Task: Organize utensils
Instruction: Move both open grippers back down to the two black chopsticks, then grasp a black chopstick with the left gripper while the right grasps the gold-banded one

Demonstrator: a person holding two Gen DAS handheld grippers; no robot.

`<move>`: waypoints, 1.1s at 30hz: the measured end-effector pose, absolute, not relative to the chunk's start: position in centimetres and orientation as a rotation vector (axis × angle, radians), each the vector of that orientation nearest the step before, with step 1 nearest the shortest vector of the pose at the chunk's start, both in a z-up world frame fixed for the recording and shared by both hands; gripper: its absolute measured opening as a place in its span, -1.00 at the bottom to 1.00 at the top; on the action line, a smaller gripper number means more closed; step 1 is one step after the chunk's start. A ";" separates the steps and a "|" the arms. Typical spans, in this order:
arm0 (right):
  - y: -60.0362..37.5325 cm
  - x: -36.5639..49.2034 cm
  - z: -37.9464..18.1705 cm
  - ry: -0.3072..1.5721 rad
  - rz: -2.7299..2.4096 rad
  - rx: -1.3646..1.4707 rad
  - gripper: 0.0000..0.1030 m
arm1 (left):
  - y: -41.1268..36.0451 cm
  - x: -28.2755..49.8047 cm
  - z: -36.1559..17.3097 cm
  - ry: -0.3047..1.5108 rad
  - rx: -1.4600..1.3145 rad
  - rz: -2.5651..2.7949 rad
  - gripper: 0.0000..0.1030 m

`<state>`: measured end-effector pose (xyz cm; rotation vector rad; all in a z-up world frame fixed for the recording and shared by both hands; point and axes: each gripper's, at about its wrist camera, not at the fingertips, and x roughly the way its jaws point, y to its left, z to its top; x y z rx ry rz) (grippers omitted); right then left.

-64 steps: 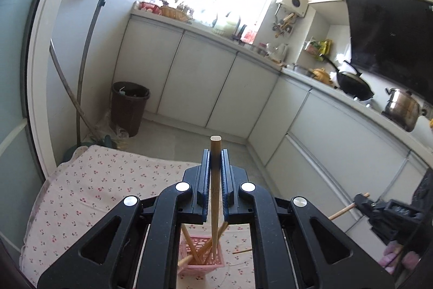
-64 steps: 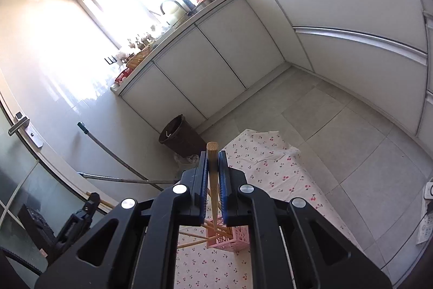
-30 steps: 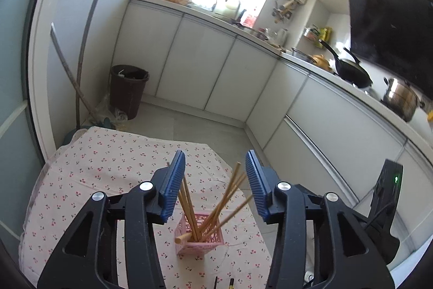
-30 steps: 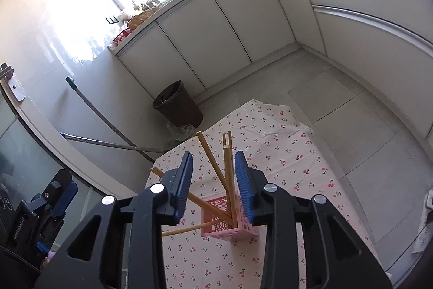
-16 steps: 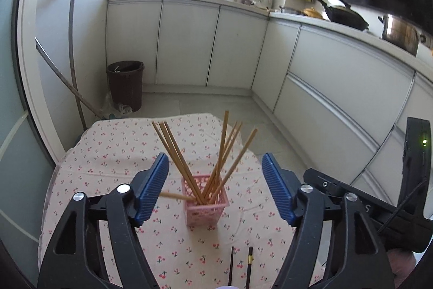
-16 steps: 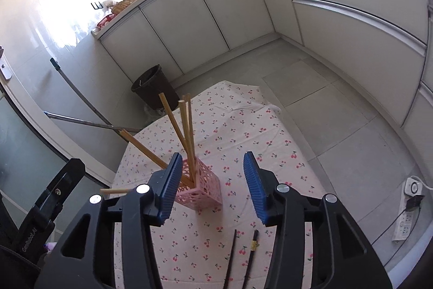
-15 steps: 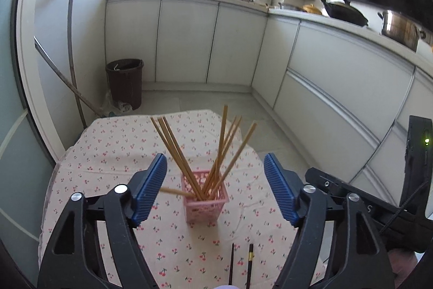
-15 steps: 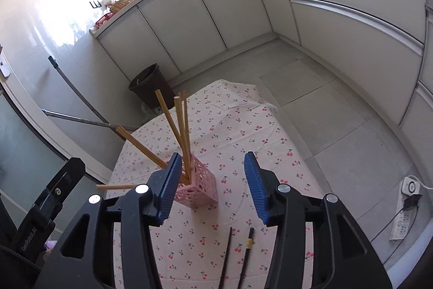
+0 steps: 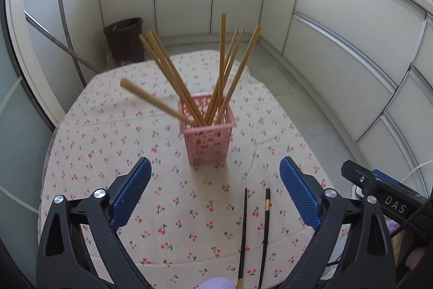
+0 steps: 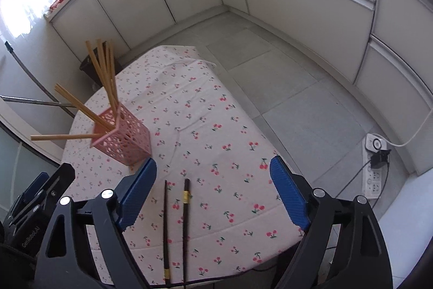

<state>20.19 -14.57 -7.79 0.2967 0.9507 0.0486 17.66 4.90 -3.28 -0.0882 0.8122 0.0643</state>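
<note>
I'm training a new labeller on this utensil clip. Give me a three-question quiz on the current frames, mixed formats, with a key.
1. True or false: the pink basket lies tipped over on the cherry-print tablecloth.
2. Multiple choice: the two dark chopsticks are A) standing in the basket, B) lying flat on the tablecloth nearer the cameras than the basket, C) held in the right claw.
3. Fill in: the left claw is wide ____ and holds nothing.

Key: 1 false, it stands upright holding the wooden chopsticks; 2 B; 3 open.
</note>
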 end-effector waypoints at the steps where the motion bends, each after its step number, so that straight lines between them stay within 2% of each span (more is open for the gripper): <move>1: -14.8 20.1 -8.2 0.964 0.024 0.292 0.77 | 4.9 17.7 -3.7 0.826 -0.083 0.067 0.86; 7: -16.2 19.4 -11.1 1.055 -0.107 0.261 0.82 | 4.0 19.0 -8.3 1.012 -0.006 0.068 0.86; 13: -17.5 18.9 -14.0 1.163 -0.110 0.367 0.82 | 4.8 21.2 -13.2 1.218 -0.122 0.022 0.86; 24: -17.7 19.1 -15.4 1.231 -0.073 0.451 0.82 | 2.8 23.5 -16.0 1.284 -0.083 0.035 0.83; 25: -17.7 19.1 -15.4 1.234 -0.069 0.459 0.82 | 2.5 23.7 -16.0 1.282 -0.079 0.032 0.76; 27: -17.8 19.1 -15.4 1.234 -0.068 0.469 0.82 | 1.9 24.1 -16.4 1.288 -0.063 0.024 0.38; 28: -17.9 19.1 -15.4 1.234 -0.067 0.474 0.82 | 1.8 24.3 -16.6 1.300 -0.061 0.023 0.00; 29: -18.0 19.2 -15.4 1.234 -0.067 0.481 0.82 | 1.7 24.5 -17.1 1.320 -0.063 0.023 -0.12; 30: -18.1 19.2 -15.4 1.234 -0.068 0.489 0.82 | 1.7 24.5 -17.2 1.315 -0.058 0.023 -0.12; 32: -18.4 19.3 -15.5 1.236 -0.066 0.508 0.82 | 1.2 24.8 -17.3 1.297 -0.028 0.014 -0.37; 33: -18.4 19.3 -15.6 1.238 -0.062 0.519 0.82 | 1.1 24.7 -17.2 1.289 -0.015 0.006 -0.43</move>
